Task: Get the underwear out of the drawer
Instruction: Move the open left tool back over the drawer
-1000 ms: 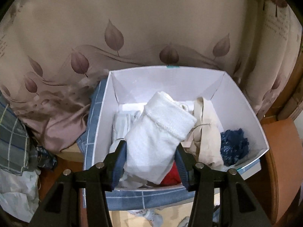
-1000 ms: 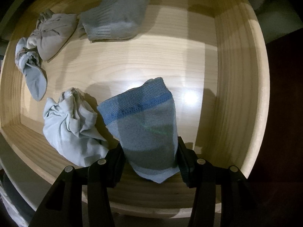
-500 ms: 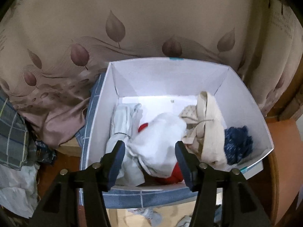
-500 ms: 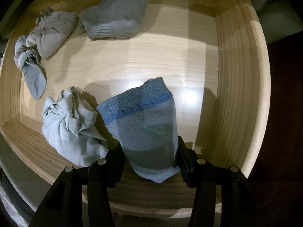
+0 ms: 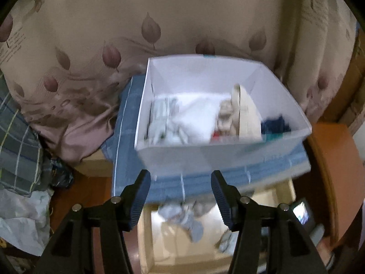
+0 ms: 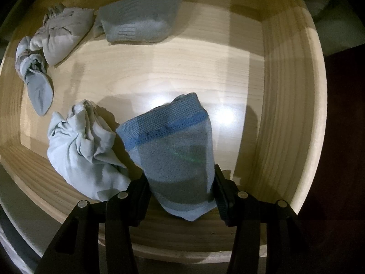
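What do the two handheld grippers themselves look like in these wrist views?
Both look alike. The left gripper and the right gripper each have two black plastic arms that angle inward, with round silver screw heads on them. The fingertips carry dark blue ribbed pads. No cables, printed markings, sleeves or hands show in either view.

- The left gripper (image 5: 180, 194) has its two fingers spread wide, and nothing is between them. The ribbed pads (image 5: 142, 195) point toward 12 o'clock.
- The right gripper (image 6: 181, 189) has its fingers pressed on a grey-blue sock (image 6: 175, 155), which sticks out toward 12 o'clock.
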`<state>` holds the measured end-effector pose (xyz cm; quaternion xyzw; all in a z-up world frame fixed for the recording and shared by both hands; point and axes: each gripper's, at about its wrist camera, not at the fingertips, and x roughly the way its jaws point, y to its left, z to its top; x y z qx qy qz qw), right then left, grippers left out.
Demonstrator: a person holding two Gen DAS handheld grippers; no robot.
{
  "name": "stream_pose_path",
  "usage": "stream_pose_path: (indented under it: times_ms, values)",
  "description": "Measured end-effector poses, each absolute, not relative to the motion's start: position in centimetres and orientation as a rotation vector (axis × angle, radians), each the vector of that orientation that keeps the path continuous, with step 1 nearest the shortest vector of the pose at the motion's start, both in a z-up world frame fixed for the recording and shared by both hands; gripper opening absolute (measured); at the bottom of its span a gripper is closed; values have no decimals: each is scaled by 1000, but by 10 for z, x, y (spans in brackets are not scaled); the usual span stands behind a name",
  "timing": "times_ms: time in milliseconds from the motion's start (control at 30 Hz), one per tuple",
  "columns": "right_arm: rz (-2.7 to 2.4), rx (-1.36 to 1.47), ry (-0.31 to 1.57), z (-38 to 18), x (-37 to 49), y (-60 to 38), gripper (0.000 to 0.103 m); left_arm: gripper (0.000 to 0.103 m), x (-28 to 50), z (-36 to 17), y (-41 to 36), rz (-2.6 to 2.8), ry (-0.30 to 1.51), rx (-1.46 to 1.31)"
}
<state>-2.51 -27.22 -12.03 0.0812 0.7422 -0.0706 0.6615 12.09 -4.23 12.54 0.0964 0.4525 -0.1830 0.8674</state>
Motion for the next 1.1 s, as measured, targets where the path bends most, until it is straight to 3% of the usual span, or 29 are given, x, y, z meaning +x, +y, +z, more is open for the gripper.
stream_pose_path:
  times_ms: [300, 600, 1100]
  values:
    - [-182, 112, 1685, -125, -24, -255, 46, 57, 76, 34, -16, -318, 1117, 225]
    - [-210, 111, 1623, -117, -28, -245, 42, 57, 53, -29, 1, -190, 1154, 157]
    - [-243, 99, 1455, -94, -41, -230, 40, 57, 53, -35, 22, -101, 1094, 69]
